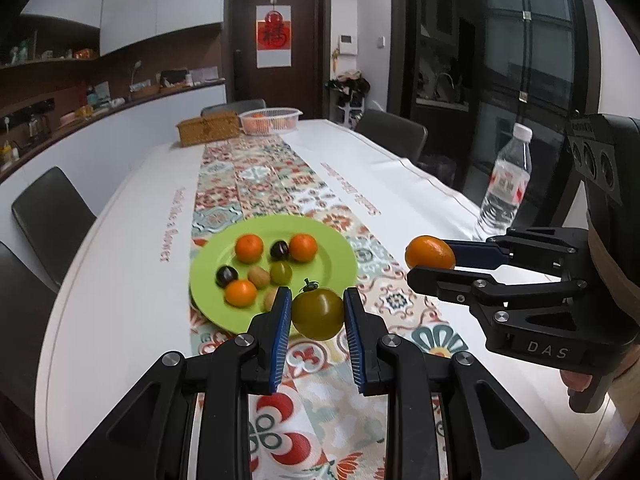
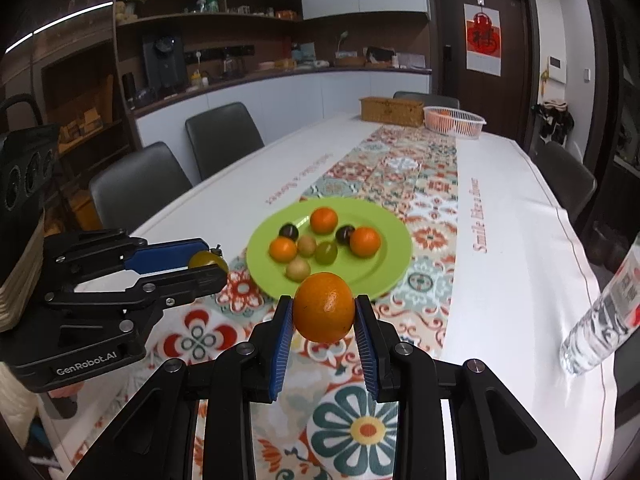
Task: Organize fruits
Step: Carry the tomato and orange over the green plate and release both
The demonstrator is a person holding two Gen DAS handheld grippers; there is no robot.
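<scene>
A green plate (image 1: 336, 248) (image 2: 392, 240) sits on the patterned runner and holds several small fruits: three oranges, two dark plums, a green tomato and brownish fruits. My left gripper (image 1: 317, 312) is shut on a green tomato (image 1: 318, 314) with a stem, held above the plate's near edge; it also shows in the right wrist view (image 2: 207, 261). My right gripper (image 2: 323, 308) is shut on an orange (image 2: 324, 307), held above the table just short of the plate; in the left wrist view that orange (image 1: 430, 253) is right of the plate.
A water bottle (image 1: 505, 184) (image 2: 600, 320) stands near the table's right edge. A wicker box (image 1: 208, 128) and a white basket of oranges (image 1: 270, 119) stand at the far end. Dark chairs (image 2: 140, 184) surround the white-clothed table (image 1: 120, 280).
</scene>
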